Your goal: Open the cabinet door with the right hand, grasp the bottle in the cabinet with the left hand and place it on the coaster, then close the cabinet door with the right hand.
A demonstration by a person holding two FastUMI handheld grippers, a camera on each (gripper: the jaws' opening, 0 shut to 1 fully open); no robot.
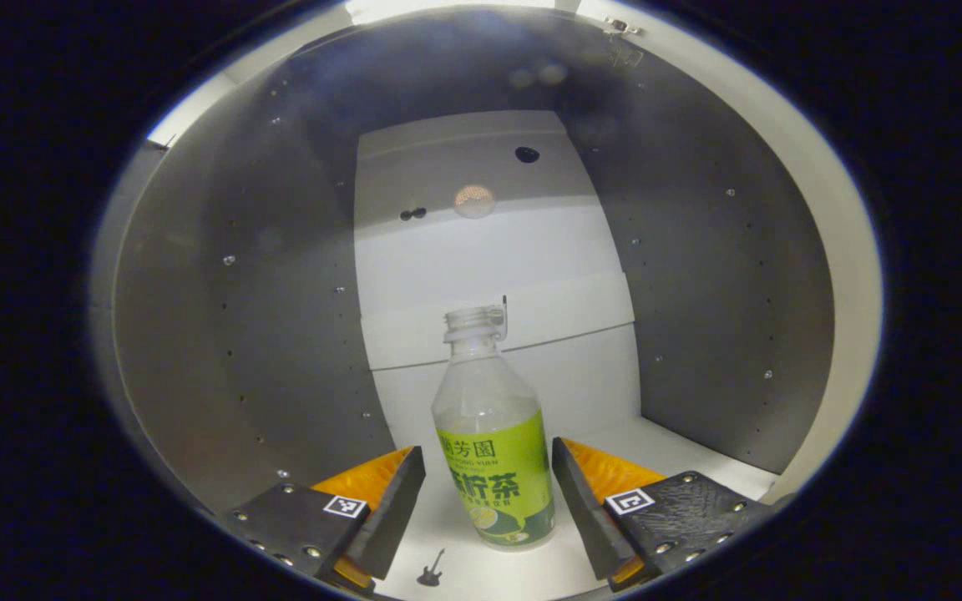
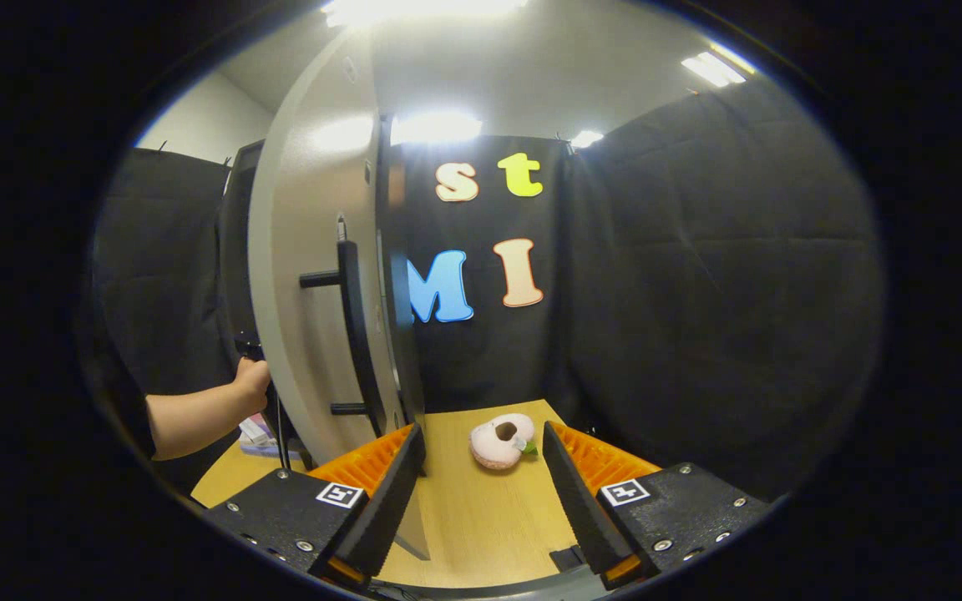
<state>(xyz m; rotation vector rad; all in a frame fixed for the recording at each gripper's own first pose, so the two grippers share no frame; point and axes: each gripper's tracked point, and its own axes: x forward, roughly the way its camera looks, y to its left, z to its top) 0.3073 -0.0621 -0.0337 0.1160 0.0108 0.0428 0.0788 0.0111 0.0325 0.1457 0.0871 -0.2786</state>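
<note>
Bottle (image 1: 493, 451) upright inside cabinet (image 1: 222, 334), between left claw's (image 1: 488, 509) fingers.

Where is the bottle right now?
In the left gripper view, the bottle stands upright on the white floor of the cabinet, between the open fingers of the left gripper, with the cabinet's back wall behind it.

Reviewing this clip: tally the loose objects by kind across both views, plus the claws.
Bottle, standing in the cabinet between the left claw's fingers: 1
Pink plush toy on the wooden table: 1
Claws, left claw and right claw, both open: 2
Total: 4
</note>
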